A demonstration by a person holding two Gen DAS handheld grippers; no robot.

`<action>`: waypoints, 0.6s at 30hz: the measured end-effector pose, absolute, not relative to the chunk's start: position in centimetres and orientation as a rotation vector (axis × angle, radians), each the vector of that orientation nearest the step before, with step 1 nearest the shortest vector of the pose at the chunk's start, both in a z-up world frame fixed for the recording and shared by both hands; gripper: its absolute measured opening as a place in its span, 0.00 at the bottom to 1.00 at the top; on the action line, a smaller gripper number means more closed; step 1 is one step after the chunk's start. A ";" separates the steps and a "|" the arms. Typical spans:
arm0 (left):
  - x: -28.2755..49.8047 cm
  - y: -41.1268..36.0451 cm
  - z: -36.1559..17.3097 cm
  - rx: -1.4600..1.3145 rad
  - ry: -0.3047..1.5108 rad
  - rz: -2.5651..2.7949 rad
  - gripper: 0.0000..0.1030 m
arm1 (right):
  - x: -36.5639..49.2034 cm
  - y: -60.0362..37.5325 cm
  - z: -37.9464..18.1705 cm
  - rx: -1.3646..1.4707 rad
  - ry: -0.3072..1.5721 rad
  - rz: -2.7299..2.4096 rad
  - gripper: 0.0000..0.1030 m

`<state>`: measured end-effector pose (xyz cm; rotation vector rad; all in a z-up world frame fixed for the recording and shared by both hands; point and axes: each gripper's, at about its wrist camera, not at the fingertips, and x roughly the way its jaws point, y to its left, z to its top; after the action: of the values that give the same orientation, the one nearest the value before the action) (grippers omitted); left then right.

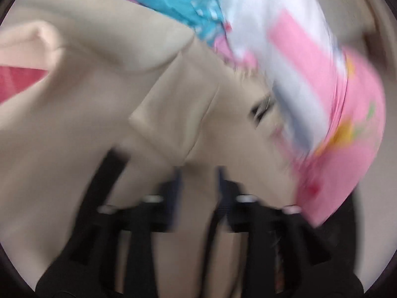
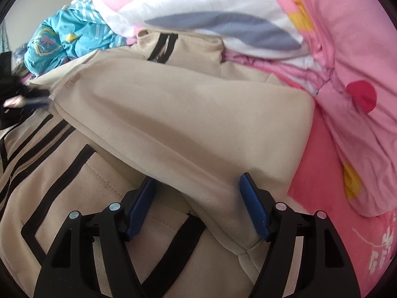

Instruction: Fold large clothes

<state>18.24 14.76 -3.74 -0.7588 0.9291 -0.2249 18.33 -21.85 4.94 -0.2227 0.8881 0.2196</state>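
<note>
Risk: the folded sleeve [image 2: 188,114] may slide off the jacket [image 2: 74,198]. A bump from the right hand-held gripper [image 2: 198,206] as it pulls away would cause it.
Risk two: the left hand-held gripper [image 1: 198,181] may catch loose cloth and spoil the fold. Its picture is very blurry, so a catch is hard to spot.
Right hand-held gripper: wide open. The sleeve's end lies between its blue pads [image 2: 253,206], but they do not squeeze it.
Left hand-held gripper: partly open. I see nothing pinched between its fingers.
Jacket: tan with black stripes. It lies on the bed [image 2: 322,168], right under and in front of the right hand-held gripper.
Sleeve: it lies across the jacket and runs from the right hand-held gripper's pads up and away to the left.
Far side: a pink quilt [image 2: 347,49] and a blue cloth [image 2: 62,42] lie past the jacket.
Left view: tan cloth [image 1: 99,124] fills the space just ahead of the fingers.
</note>
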 end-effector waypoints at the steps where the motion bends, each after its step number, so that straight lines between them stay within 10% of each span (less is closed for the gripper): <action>1: 18.0 14.3 -3.6 -0.717 0.919 -0.257 0.34 | 18.1 -21.6 5.0 -0.237 0.879 0.209 0.66; 18: 16.6 14.5 -5.8 -0.666 0.798 -0.305 0.20 | 23.6 -16.8 11.8 -0.020 0.987 0.138 0.66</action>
<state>16.64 14.52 -5.84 -0.6659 0.7977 -0.3052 23.64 -16.84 11.83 -0.0201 0.9870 0.1381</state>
